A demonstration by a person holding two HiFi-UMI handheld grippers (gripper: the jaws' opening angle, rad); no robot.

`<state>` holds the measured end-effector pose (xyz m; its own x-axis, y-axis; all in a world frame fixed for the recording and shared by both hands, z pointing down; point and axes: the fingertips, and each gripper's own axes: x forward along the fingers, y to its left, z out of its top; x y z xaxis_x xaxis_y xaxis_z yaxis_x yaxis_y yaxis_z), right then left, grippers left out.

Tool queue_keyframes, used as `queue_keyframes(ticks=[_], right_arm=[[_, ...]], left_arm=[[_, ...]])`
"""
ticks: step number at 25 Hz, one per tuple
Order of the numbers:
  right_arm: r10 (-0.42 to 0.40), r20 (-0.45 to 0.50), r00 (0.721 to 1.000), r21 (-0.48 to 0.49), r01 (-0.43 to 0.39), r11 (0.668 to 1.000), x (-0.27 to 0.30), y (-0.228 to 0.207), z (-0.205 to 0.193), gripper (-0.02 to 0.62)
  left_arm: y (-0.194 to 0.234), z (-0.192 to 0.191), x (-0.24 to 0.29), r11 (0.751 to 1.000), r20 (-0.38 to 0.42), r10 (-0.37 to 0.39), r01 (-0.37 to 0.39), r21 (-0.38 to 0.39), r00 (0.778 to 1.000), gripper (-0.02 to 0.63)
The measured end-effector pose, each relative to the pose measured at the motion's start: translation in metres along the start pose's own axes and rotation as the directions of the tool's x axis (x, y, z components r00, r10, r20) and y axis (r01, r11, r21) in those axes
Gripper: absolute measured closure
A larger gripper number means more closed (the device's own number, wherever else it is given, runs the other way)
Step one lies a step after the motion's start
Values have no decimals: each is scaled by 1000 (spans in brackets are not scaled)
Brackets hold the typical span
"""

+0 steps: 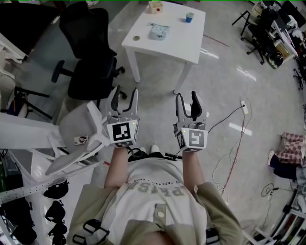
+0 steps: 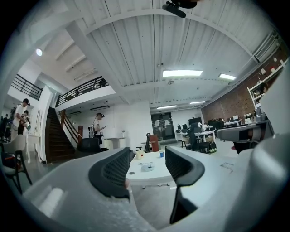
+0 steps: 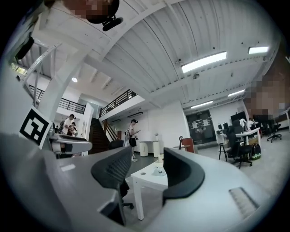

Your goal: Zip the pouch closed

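Observation:
A pale blue-grey pouch lies flat on the small white table at the top of the head view, well ahead of both grippers. The left gripper and the right gripper are held side by side over the floor, short of the table. Both point level at it, open, with nothing between their fingers. In the left gripper view the pouch shows far off between the open jaws of the left gripper. The right gripper view shows the pouch likewise beyond the open right gripper.
On the table stand a blue cup, a yellowish roll and a small round disc. A black office chair stands left of the table, a grey chair beside the left gripper. Cables trail on the floor at right. People stand far off.

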<state>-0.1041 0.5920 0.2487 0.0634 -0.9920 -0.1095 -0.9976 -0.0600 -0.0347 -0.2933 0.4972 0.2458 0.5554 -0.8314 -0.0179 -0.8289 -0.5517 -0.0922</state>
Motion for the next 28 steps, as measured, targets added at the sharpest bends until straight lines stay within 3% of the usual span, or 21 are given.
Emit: queue_keyframes(ticks=[4,14,28], right_arm=[[4,-14,1000,3,-4,1000,1,-4,-6,370],[-11,-60,998,9,12,1000,27,-12,-31,360],[-84,-51,995,19,85,996,138,-31,-39,360]], left_arm=[[-5,-5,1,1000,-27,-8,8,-7,1000,325],[-1,-35,29,999,-108,-34,32,-17,994,324],[35,-31,157,992,-72,-128,127,-17,989,324]])
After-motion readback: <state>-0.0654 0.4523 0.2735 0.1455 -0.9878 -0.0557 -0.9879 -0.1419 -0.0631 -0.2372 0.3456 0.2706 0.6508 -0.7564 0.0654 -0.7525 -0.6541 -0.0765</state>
